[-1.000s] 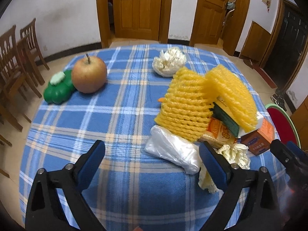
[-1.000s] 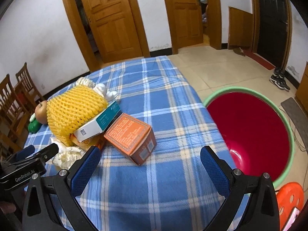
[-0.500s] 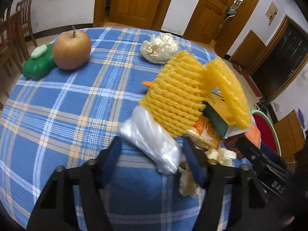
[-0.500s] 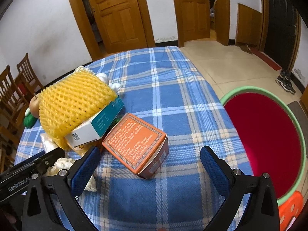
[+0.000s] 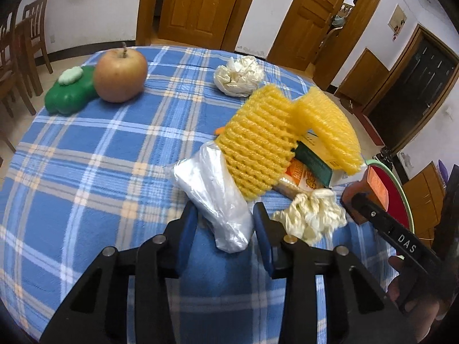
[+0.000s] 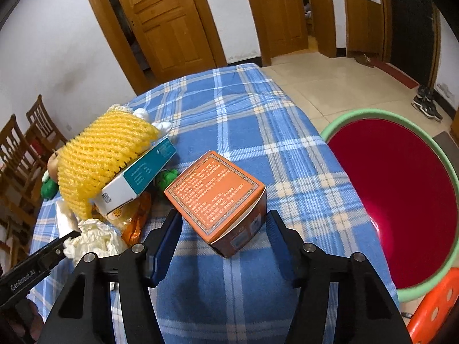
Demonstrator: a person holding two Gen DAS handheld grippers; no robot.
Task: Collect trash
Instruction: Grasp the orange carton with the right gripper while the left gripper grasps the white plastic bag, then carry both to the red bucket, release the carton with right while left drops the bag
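A clear plastic bag (image 5: 218,195) lies on the blue plaid table, its near end between the fingers of my left gripper (image 5: 225,228), which are closed in on it. Yellow foam fruit nets (image 5: 258,149) cover a teal-and-white box (image 6: 137,175) and an orange snack packet (image 5: 301,179). A crumpled cream tissue (image 5: 311,215) lies to the right. An orange carton (image 6: 218,193) sits between the fingers of my right gripper (image 6: 222,236), which stand close to its sides with small gaps. The red basin with a green rim (image 6: 398,195) stands beside the table on the right.
An apple (image 5: 120,76) and a green toy (image 5: 70,90) sit at the table's far left. Another crumpled white tissue (image 5: 239,76) lies at the far side. Wooden chairs (image 5: 20,48) stand left of the table. An orange stool (image 6: 436,306) stands below the basin.
Both grippers moved forward and narrowed. The left closed onto the plastic bag's near end. The right came around the orange carton.
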